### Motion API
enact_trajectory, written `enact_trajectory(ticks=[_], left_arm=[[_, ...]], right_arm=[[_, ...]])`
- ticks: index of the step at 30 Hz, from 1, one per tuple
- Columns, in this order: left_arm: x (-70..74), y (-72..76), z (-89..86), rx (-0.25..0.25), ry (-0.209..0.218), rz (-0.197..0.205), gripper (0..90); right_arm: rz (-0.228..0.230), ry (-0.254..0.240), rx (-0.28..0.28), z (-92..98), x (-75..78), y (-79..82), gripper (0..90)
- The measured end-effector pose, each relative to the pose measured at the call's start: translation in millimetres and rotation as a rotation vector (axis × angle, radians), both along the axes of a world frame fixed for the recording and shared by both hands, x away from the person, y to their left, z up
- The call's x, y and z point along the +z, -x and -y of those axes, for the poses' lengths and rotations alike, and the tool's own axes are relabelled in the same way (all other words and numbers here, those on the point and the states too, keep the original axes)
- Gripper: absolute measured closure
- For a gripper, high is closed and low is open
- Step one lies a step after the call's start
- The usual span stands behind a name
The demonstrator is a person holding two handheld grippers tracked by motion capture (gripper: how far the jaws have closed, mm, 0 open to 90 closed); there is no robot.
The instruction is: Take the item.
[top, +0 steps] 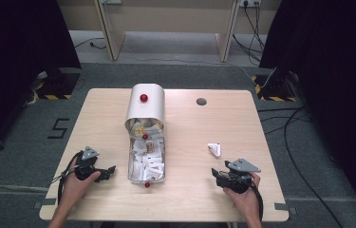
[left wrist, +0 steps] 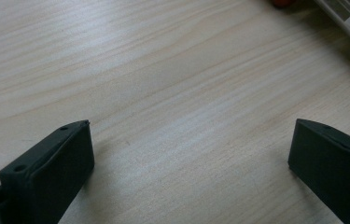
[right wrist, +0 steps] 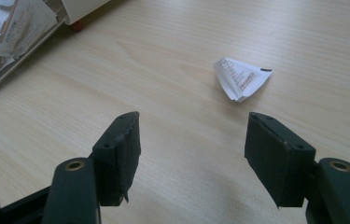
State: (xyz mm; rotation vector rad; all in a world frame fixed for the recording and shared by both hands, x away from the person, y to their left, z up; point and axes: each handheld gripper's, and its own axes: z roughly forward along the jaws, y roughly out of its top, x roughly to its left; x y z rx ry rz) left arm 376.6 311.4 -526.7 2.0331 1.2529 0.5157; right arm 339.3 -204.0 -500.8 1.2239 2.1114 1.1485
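Packet [top: 214, 149] of white paper lies loose on the table [top: 190, 199], right of the box [top: 146, 159], just beyond the right gripper [top: 219, 176], released. Left gripper [top: 110, 171] released, empty, near box.

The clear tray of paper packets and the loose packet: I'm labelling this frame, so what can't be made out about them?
- Print on the loose packet: too small in the right gripper view, a white speck in the high view.
- Tray far end: hidden in the high view under the cream cover.
- Tray in the right gripper view: cut off by the left edge.
- Red knob, left gripper view: cut off by the top edge.
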Motion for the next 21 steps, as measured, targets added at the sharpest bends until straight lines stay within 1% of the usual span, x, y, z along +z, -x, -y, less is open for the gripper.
enact_trajectory(ticks=[1, 4, 9, 13, 21], left_arm=[[0.0, 0.0, 0.0, 0.0, 0.0, 0.0, 0.0], [0.0, 0.0, 0.1, 0.0, 0.0, 0.0, 0.0], [0.1, 0.1, 0.2, 0.0, -0.001, 0.0, 0.0], [0.1, 0.2, 0.2, 0.001, 0.0, 0.0, 0.0], [0.1, 0.1, 0.2, 0.0, -0.001, 0.0, 0.0]], right_arm=[[0.002, 0.0, 0.004, -0.8, -0.7, 3.8, 36.4], [0.0, 0.0, 0.011, -2.1, -1.4, 6.8, 35.6], [-0.009, 0.006, 0.015, -2.7, -2.6, 13.8, 31.0], [-0.013, 0.006, 0.005, 0.0, -3.6, 17.2, 30.9], [-0.019, 0.013, 0.005, 2.4, -6.9, 22.7, 30.5]])
